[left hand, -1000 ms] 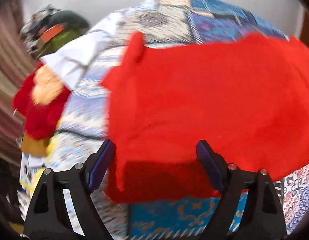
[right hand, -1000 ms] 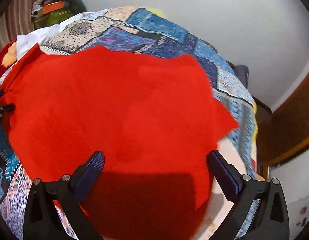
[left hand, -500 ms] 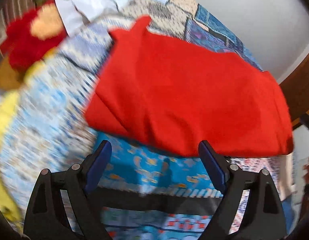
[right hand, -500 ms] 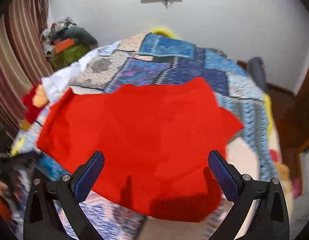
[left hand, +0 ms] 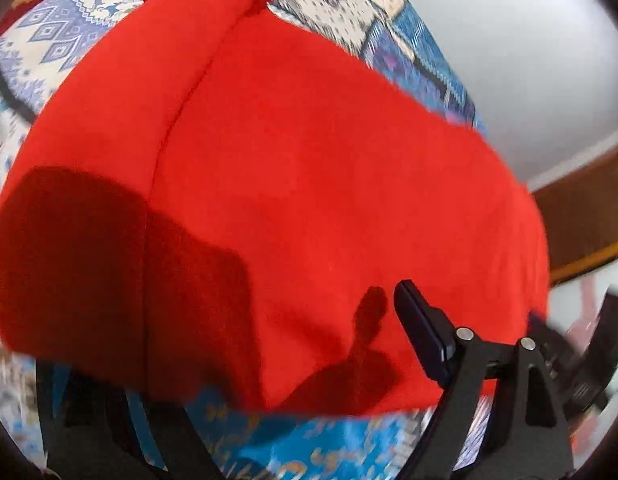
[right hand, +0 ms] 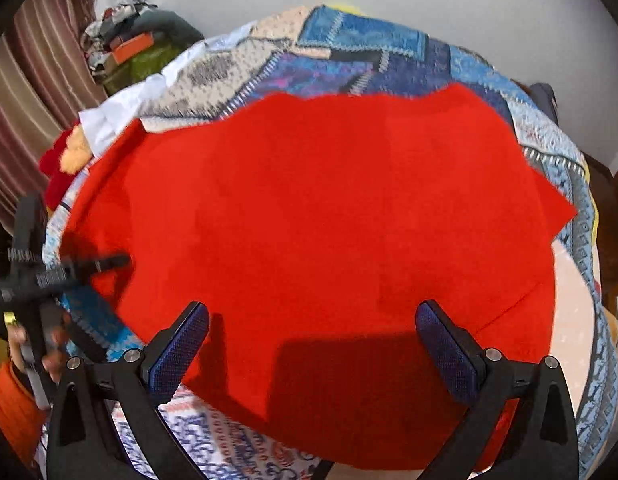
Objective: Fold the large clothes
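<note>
Red shirt [right hand: 329, 220] spread flat on patterned bedspread [right hand: 361, 52].
Right gripper [right hand: 312, 344] wide open over near hem, holding nothing. Left gripper [left hand: 269, 340] at shirt's edge, one finger hidden under cloth; grip unclear.

The red cloth [left hand: 293, 184] covers the left gripper's [left hand: 245, 320] left finger. In the right wrist view that gripper is blurred, and the cloth hides most of the bed [right hand: 361, 44].
</note>
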A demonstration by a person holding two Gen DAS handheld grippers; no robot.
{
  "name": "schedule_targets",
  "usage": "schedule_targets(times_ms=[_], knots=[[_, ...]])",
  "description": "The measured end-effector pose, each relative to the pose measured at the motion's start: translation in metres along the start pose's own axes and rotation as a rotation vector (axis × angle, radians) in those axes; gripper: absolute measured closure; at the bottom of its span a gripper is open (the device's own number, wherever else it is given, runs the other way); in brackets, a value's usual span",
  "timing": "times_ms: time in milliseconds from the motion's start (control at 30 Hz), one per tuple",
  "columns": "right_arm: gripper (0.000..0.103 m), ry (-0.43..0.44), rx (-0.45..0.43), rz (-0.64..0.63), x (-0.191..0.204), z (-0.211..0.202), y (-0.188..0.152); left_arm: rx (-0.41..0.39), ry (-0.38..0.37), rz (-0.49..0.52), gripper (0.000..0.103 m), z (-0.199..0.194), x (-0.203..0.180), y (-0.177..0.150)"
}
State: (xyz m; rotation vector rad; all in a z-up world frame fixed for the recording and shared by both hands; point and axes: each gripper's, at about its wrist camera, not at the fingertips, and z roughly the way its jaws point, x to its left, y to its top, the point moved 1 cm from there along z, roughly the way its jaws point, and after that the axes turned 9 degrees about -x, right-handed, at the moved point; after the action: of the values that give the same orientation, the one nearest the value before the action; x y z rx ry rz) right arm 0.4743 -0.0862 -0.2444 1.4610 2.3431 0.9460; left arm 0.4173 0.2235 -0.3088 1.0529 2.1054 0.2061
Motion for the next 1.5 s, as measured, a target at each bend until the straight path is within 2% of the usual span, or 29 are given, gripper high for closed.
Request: schedule_targets(times_ms=[167,233,300,433,567,633,800,967,1100,1200,1267,1367,1500], knots=[[0.000,-0.018,-0.001,-0.082,0.005,0.003,-0.009,-0.077,0.026,-0.091,0.032,0.004,0.006,0.023],[0.000,-0.038,0.001,-0.136,0.010,0.004,-0.013,-0.100,0.066,-0.114,0.042,0.005,0.008,0.032],[0.000,-0.051,0.001,-0.158,0.013,0.005,-0.014,-0.109,0.117,-0.112,0.062,0.004,0.009,0.036],[0.000,-0.043,0.018,-0.122,0.013,0.000,-0.007,-0.105,0.127,-0.061,0.085,-0.004,0.002,0.038],[0.000,-0.022,-0.001,-0.080,0.021,-0.006,0.008,-0.157,0.180,0.092,0.088,-0.030,-0.026,0.037],[0.000,-0.025,-0.018,-0.086,0.030,-0.006,0.016,-0.182,0.181,0.135,0.089,-0.044,-0.036,0.036],[0.000,0.017,-0.020,-0.099,0.067,0.005,0.033,-0.220,0.120,0.125,0.089,-0.079,-0.039,0.037],[0.000,0.058,0.062,-0.171,0.115,0.037,0.023,-0.227,0.101,0.105,0.089,-0.094,-0.034,0.042],[0.000,0.072,0.098,-0.274,0.145,0.057,0.003,-0.220,0.187,0.162,0.089,-0.097,-0.029,0.039],[0.000,0.089,0.108,-0.354,0.159,0.056,-0.007,-0.221,0.197,0.170,0.089,-0.100,-0.029,0.039],[0.000,0.092,0.105,-0.373,0.159,0.049,-0.007,-0.228,0.198,0.174,0.089,-0.103,-0.034,0.041],[0.000,0.103,0.087,-0.329,0.144,0.031,-0.003,-0.246,0.195,0.197,0.090,-0.104,-0.053,0.045],[0.000,0.080,0.023,-0.254,0.101,-0.005,0.005,-0.268,0.182,0.295,0.090,-0.102,-0.108,0.046]])
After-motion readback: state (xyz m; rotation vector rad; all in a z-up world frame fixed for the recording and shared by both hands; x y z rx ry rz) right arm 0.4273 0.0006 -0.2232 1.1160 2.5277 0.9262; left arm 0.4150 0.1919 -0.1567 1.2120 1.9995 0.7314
